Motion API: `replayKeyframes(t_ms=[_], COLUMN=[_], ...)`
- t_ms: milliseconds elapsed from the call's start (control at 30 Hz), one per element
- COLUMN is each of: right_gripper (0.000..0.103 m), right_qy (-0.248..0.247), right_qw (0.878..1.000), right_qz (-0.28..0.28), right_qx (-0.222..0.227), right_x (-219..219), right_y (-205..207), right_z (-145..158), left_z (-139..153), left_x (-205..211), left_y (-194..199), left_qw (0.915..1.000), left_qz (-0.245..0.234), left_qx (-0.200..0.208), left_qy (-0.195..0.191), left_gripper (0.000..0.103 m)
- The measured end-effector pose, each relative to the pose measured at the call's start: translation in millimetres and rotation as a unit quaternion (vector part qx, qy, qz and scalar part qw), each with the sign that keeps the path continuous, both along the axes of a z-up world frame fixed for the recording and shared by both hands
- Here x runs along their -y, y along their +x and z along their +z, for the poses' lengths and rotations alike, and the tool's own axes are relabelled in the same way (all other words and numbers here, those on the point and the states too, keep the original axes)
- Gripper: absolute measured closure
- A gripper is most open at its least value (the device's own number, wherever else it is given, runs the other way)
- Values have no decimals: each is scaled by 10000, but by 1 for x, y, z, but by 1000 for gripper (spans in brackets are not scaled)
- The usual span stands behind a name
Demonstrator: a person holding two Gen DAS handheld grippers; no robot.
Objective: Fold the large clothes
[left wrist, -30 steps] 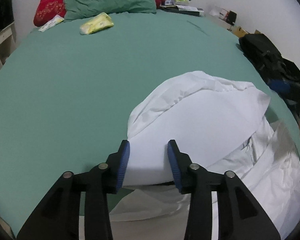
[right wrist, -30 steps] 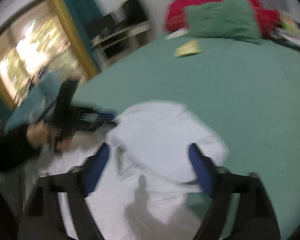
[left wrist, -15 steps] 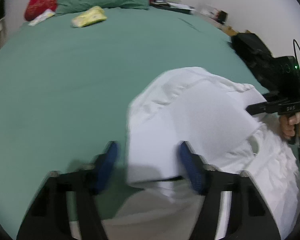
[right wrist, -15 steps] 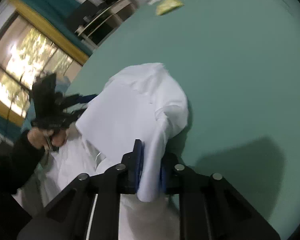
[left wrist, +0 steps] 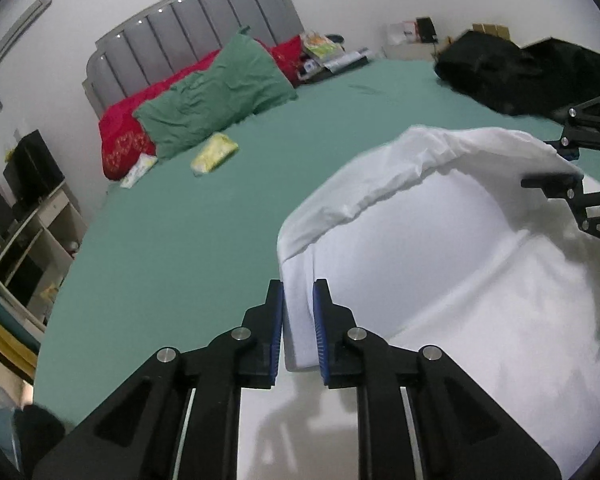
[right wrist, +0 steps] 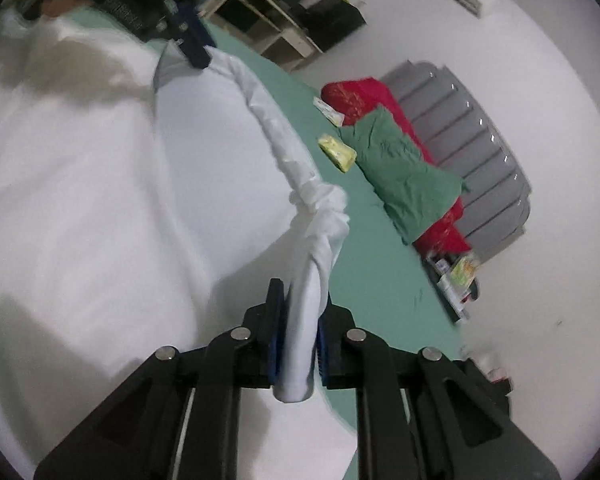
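Note:
A large white garment [left wrist: 440, 240] is lifted off the green bed [left wrist: 180, 240]. My left gripper [left wrist: 298, 312] is shut on a folded edge of it at its left corner. My right gripper [right wrist: 300, 320] is shut on a bunched edge of the same white garment [right wrist: 100, 200]. The rolled hem stretches taut between the two grippers. The right gripper [left wrist: 580, 176] shows at the far right of the left wrist view. The left gripper [right wrist: 188, 44] shows at the top left of the right wrist view.
A green pillow [left wrist: 212, 92] and a red pillow [left wrist: 124, 136] lie by the grey headboard [left wrist: 196, 28]. A yellow packet [left wrist: 214, 152] lies on the sheet. Black bags [left wrist: 512, 68] sit at the bed's right edge. Shelves [left wrist: 28, 240] stand to the left.
Both grippers closed on the white garment's edge, the right first and the left after. They have lifted it off the bed, stretching the hem between them.

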State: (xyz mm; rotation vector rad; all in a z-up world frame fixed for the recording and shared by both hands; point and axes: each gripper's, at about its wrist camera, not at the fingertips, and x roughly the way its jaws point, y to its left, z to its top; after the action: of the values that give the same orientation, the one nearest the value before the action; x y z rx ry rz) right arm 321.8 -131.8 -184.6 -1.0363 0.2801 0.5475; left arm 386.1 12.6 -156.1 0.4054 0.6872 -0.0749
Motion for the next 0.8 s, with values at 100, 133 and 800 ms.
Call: replayKeyframes(t_ms=[100,133,800], right_gripper=[83,83,45], right_qy=[-153,-189,2013], right_qw=[9998,9996,9524], right_qz=[115,180,-452], right_qx=[11,-86,-2243], right_x=[9,10,15], right_y=[-28,-35,-60], right_z=[-5,-5,66], left_z=[-2,0,8], left_x=[2,2,-38], left_y=[-28,-36,-165], left_qw=[9998,9995,9774], left_qz=[98,117,864], left_qx=[-133,-193,-888], left_qy=[-124,-211,-1715], left_gripper=[86,86,86])
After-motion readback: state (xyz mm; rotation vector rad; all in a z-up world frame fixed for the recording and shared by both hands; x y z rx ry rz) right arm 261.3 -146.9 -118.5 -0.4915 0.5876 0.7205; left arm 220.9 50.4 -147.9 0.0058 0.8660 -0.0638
